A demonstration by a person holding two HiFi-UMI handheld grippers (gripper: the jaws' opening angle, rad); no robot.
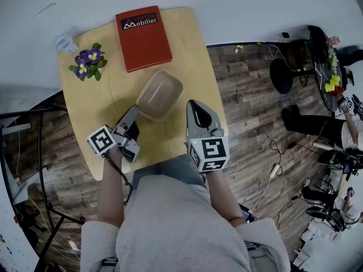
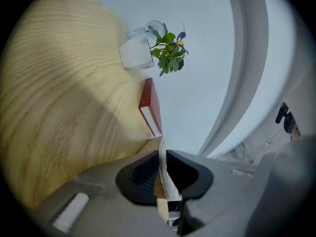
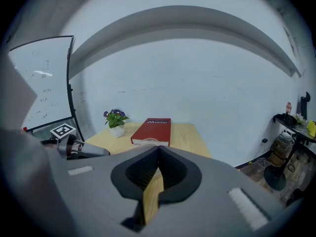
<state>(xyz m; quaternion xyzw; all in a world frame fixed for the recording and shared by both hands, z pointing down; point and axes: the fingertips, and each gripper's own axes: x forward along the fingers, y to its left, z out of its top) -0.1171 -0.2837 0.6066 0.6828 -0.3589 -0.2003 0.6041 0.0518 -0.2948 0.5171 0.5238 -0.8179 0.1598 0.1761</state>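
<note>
A tan translucent plastic container (image 1: pixel 159 95) lies in the middle of the light wooden table (image 1: pixel 193 50). My left gripper (image 1: pixel 134 111) reaches its near-left rim. In the left gripper view the left gripper (image 2: pixel 163 154) is shut on that thin pale rim (image 2: pixel 164 174). To the container's right, my right gripper (image 1: pixel 193 103) hovers over the table. Seen in its own view, the right gripper (image 3: pixel 158 151) is shut with nothing between the pads. Beyond the container lies a red book (image 1: pixel 143 37), next to a small potted purple flower (image 1: pixel 87 62).
A small white object (image 1: pixel 64 41) sits at the table's far left corner. Right of the table, on the wooden floor, are a black stool (image 1: pixel 282 75), cables and a seated person's legs (image 1: pixel 317 123). A whiteboard (image 3: pixel 39 78) stands at the left.
</note>
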